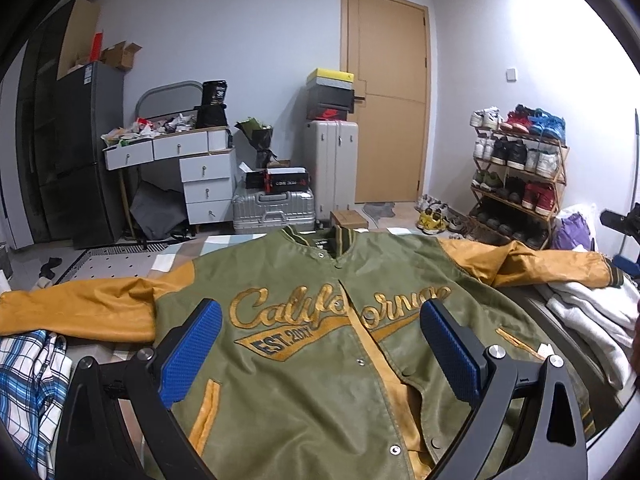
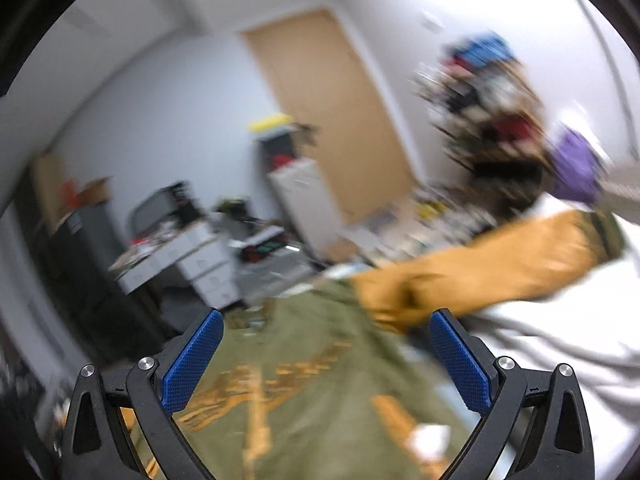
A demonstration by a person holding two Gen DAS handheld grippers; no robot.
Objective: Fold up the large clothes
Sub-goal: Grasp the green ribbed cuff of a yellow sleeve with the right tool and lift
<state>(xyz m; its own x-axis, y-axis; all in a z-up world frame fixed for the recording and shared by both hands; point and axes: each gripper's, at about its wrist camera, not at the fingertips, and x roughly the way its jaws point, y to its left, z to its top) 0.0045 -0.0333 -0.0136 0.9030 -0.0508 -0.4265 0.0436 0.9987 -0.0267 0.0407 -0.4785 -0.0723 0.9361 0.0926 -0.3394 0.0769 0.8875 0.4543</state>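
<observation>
An olive-green varsity jacket (image 1: 312,360) with mustard sleeves and "California" lettering lies face up, spread flat with both sleeves out. My left gripper (image 1: 320,320) is open and empty, hovering above the jacket's chest. The jacket's left sleeve (image 1: 72,308) stretches left; the right sleeve (image 1: 552,264) stretches right. The right wrist view is motion-blurred. There my right gripper (image 2: 326,332) is open and empty above the jacket (image 2: 304,400), near the shoulder of the mustard right sleeve (image 2: 488,272).
A blue plaid shirt (image 1: 28,380) lies at the left. White folded clothes (image 1: 592,312) lie at the right under the sleeve cuff. Beyond stand a shoe rack (image 1: 516,176), suitcases (image 1: 276,208), a drawer unit (image 1: 204,184) and a wooden door (image 1: 384,100).
</observation>
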